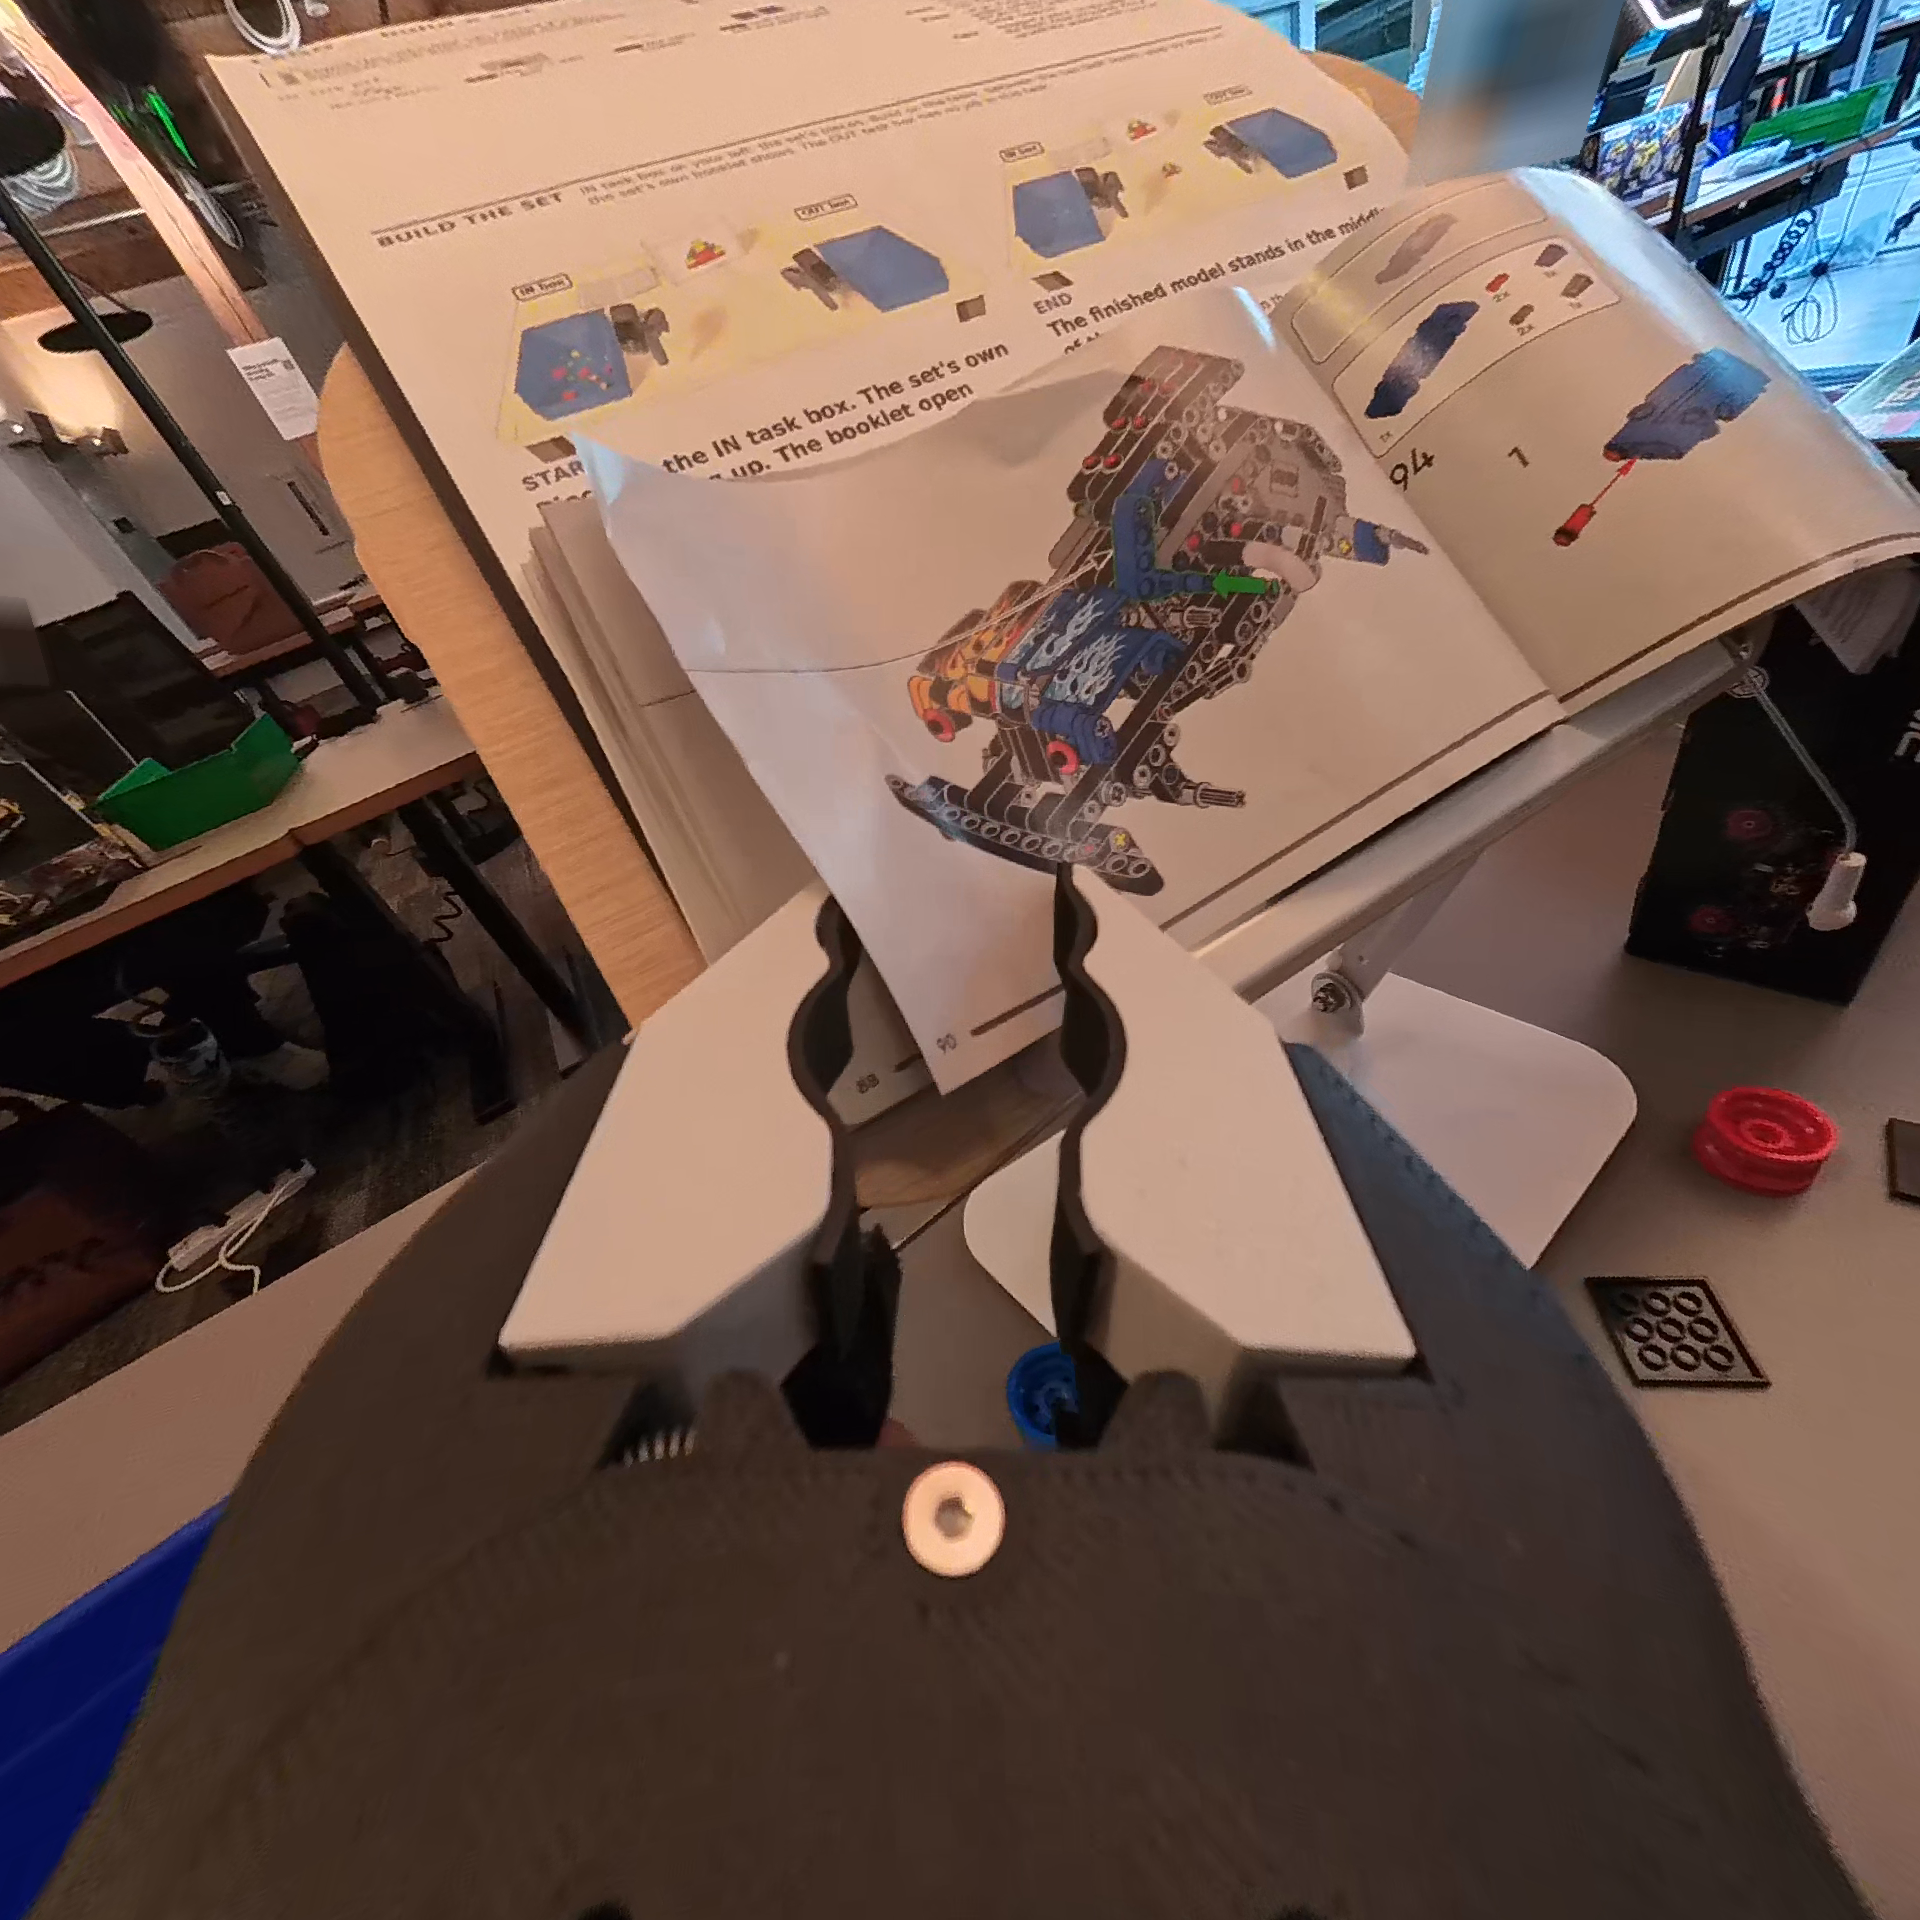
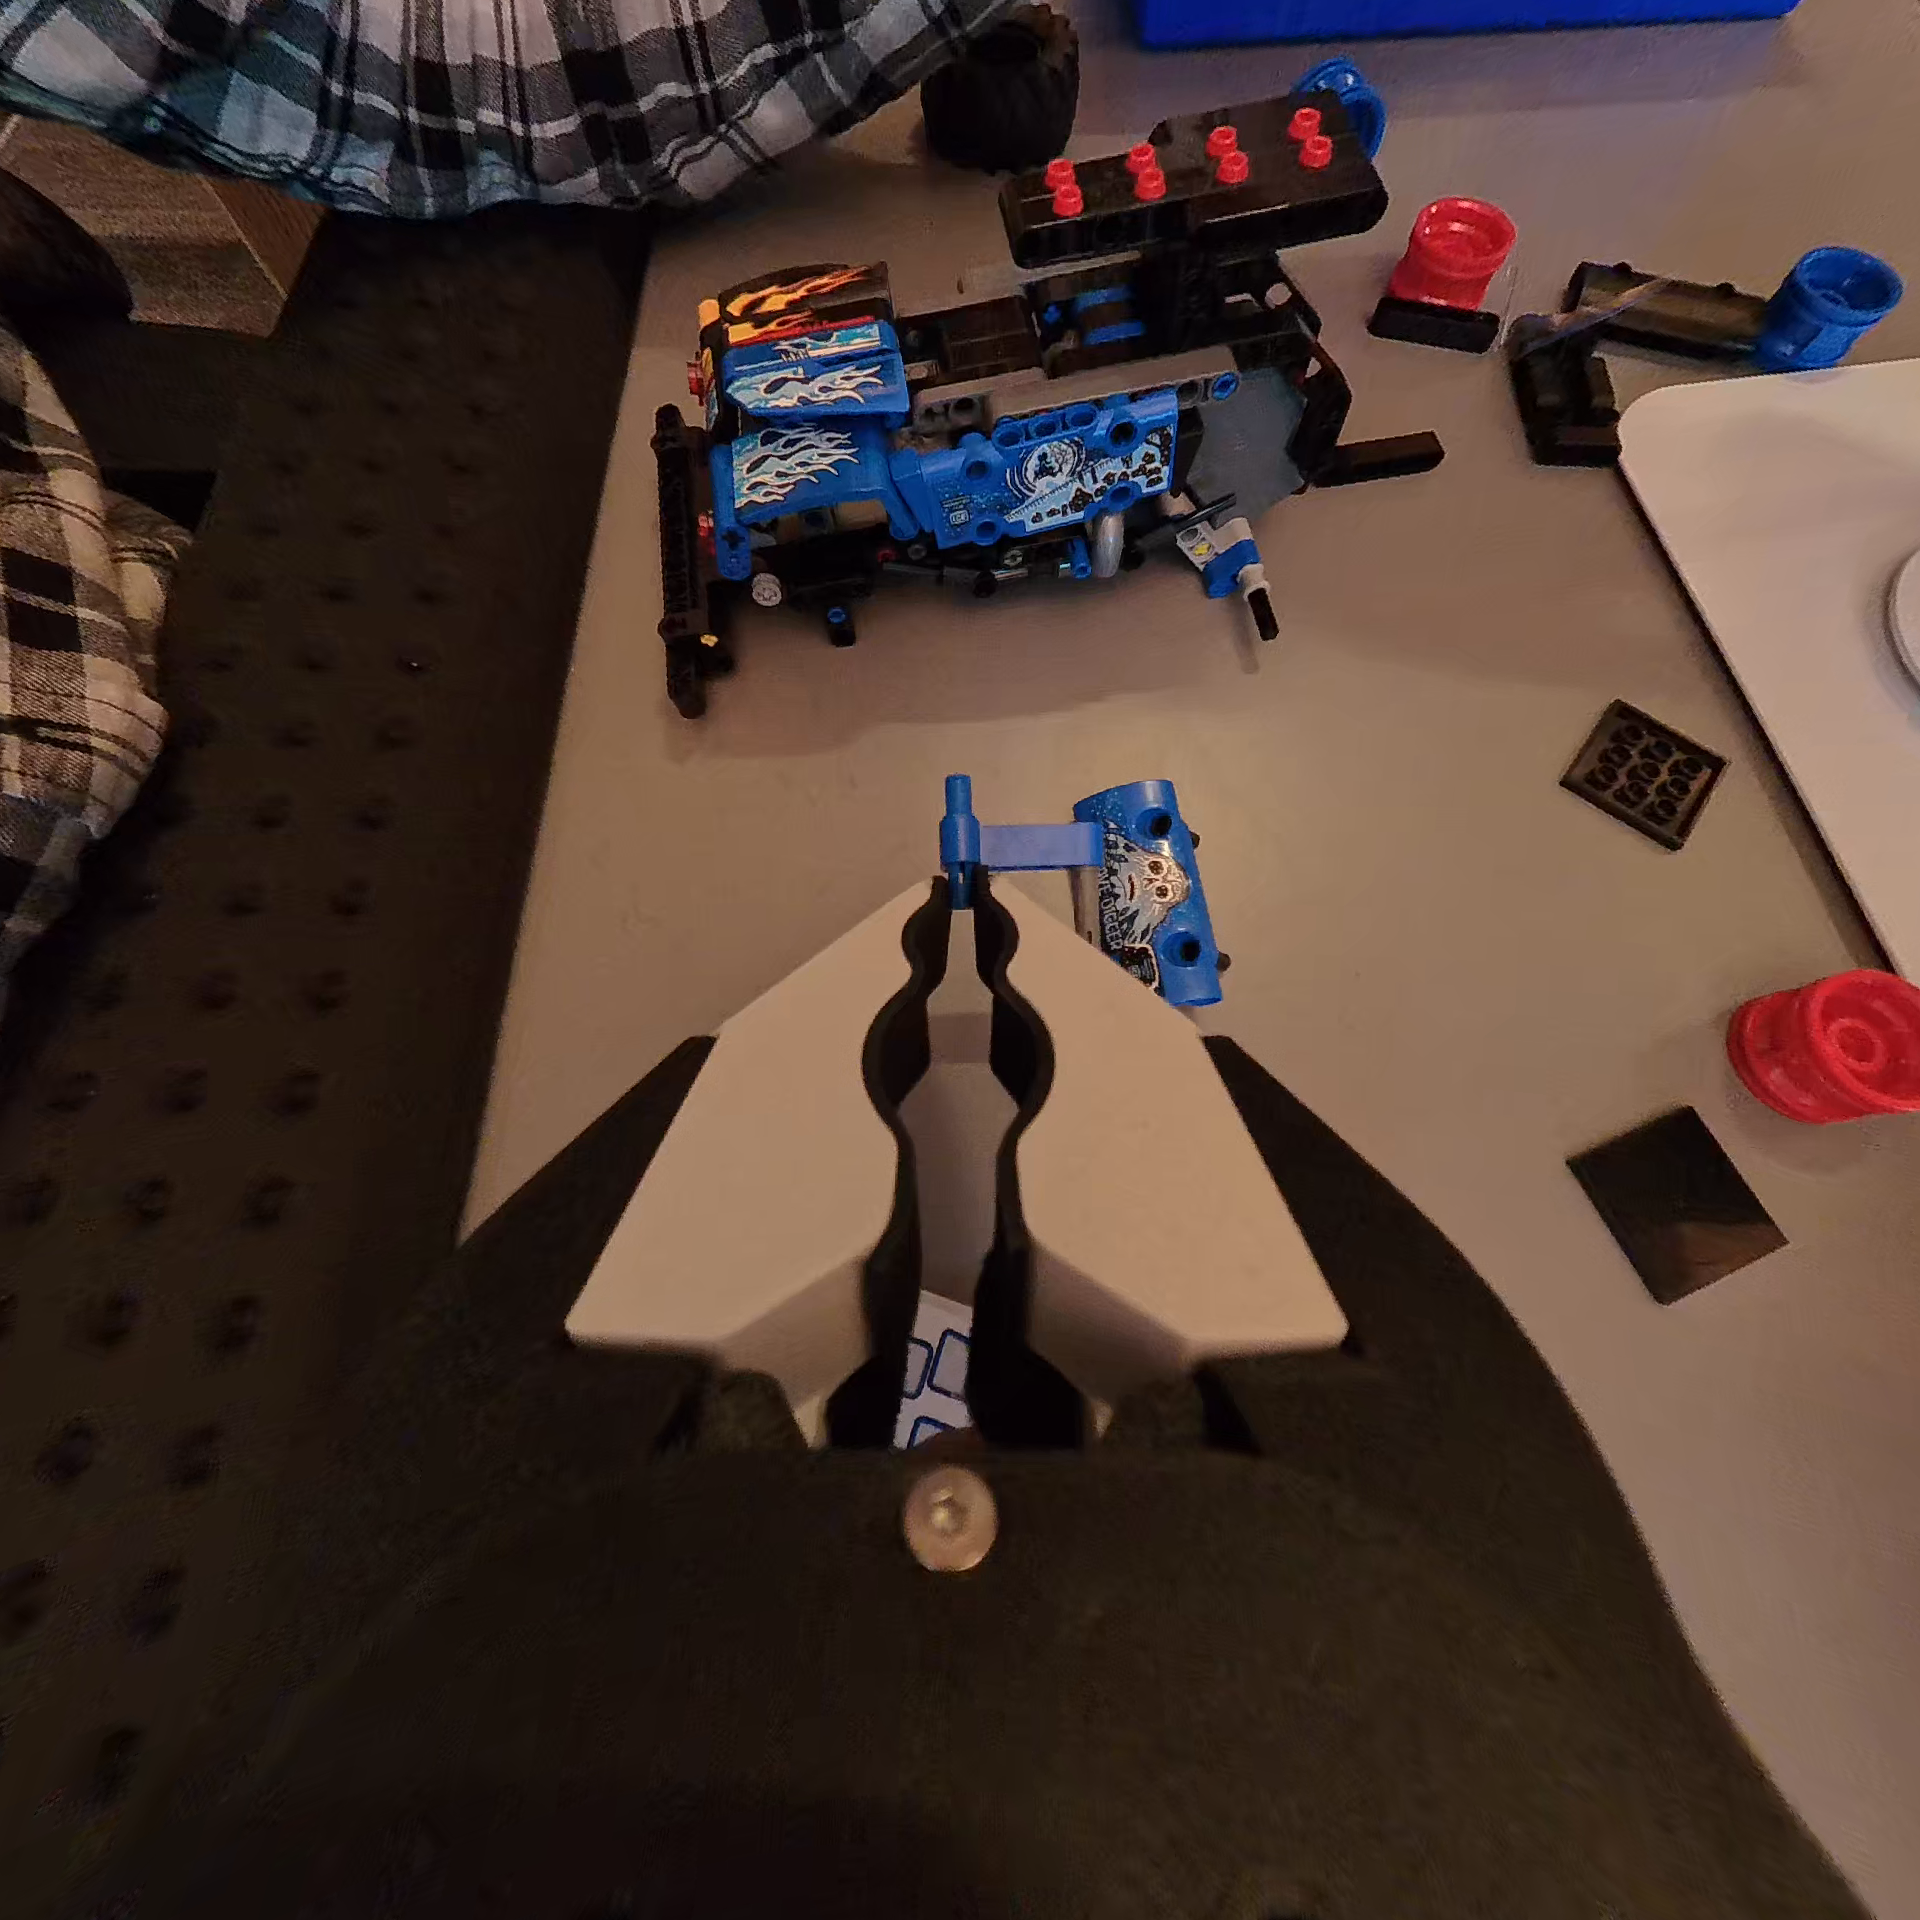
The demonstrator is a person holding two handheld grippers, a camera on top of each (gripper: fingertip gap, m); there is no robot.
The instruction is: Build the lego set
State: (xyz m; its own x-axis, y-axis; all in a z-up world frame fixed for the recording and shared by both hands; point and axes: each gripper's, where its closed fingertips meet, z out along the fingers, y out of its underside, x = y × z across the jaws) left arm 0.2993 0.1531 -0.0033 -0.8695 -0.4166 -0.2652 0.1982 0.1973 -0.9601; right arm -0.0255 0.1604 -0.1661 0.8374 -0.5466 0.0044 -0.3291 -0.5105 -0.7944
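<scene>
In the left wrist view the instruction booklet [image 1: 1455, 540] lies open on a white stand [image 1: 1455, 1101]. One curled page [image 1: 883, 623] stands up, and its lower corner sits between the fingers of my left gripper [image 1: 951, 914], whose jaws stand wide apart. In the right wrist view my right gripper [image 2: 961, 894] is shut on the pin end of a small blue sub-assembly [image 2: 1039, 844] with a stickered curved panel [image 2: 1143, 894], low over the grey table. The partly built blue and black truck [image 2: 987, 447] lies beyond it.
Loose parts lie around: red hubs [image 2: 1829, 1044] [image 2: 1449, 255] [image 1: 1761, 1138], blue hubs [image 2: 1834, 301] [image 1: 1039, 1387], a black tyre [image 2: 997, 94], black plates [image 2: 1642, 774] [image 2: 1673, 1216] [image 1: 1673, 1330]. A black studded mat [image 2: 312, 831] and a plaid sleeve [image 2: 416, 94] are left. A blue bin [image 1: 73, 1714] is near left. There is about 35 cm between the tips of the two grippers.
</scene>
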